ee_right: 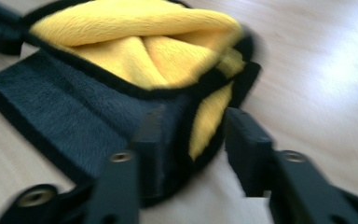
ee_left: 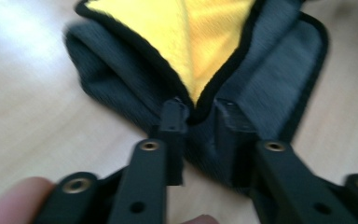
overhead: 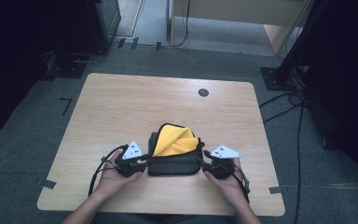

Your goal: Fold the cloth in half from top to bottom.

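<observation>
A folded cloth (overhead: 172,149), dark grey outside with a yellow lining and black trim, lies on the wooden table (overhead: 121,107) near its front edge. My left gripper (overhead: 145,163) is at the cloth's left end and my right gripper (overhead: 204,164) at its right end. In the left gripper view the jaws of the left gripper (ee_left: 203,119) stand apart, with a trimmed corner of the cloth (ee_left: 121,70) loose between them. In the right gripper view the right gripper (ee_right: 196,135) is open too, its jaws on either side of the edge of the cloth (ee_right: 74,112) without pressing on it.
A round dark grommet (overhead: 203,92) sits in the tabletop at the back right. Black stands and cables (overhead: 289,100) are on the carpet to the right of the table, more dark equipment (overhead: 74,60) at the back left.
</observation>
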The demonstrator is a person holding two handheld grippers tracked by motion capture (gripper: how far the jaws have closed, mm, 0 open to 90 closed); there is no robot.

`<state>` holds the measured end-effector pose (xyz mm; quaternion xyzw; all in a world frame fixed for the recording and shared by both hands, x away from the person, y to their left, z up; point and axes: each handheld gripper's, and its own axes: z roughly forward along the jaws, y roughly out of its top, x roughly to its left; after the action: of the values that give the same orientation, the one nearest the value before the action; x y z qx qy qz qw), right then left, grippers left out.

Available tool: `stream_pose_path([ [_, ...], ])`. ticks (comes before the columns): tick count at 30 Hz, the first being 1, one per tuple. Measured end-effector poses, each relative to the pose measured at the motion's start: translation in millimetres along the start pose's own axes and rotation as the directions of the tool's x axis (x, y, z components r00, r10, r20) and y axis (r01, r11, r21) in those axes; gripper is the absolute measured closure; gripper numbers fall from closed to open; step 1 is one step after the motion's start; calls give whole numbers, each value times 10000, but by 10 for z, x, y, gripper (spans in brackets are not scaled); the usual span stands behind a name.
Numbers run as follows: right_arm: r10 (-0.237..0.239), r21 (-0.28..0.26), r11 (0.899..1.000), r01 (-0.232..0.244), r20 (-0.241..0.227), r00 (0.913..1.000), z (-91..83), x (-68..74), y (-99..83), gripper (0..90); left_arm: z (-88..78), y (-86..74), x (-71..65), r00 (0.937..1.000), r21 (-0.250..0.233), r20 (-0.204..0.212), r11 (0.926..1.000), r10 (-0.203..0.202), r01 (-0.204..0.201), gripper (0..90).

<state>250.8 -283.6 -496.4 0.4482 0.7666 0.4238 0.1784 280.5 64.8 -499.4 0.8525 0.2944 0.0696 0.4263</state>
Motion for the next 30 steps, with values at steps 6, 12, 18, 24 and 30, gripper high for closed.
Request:
stream_pose_path([
  [6,831,-782,9934,-844,-196,9963,-169,-129,171,529,-79,124,79,9933,-719,64,9907,-1157,1159,541],
  [12,245,-76,9997,-249,-485,9985,149,59,181,610,90,55,-40,9940,-89,-686,9964,-853,848,689],
  [18,-728,-174,9973,714,-1007,9922,58,92,137,828,7,-58,-19,9957,235,-866,9991,-329,351,806],
  [24,-1020,607,9919,1114,-1399,9849,-151,9,-33,685,-125,-106,41,9986,-224,94,9984,-526,528,646],
  [30,268,43,9996,-267,-372,9989,-287,-224,60,641,-173,27,75,9843,-1438,-100,9744,-1763,1731,518],
])
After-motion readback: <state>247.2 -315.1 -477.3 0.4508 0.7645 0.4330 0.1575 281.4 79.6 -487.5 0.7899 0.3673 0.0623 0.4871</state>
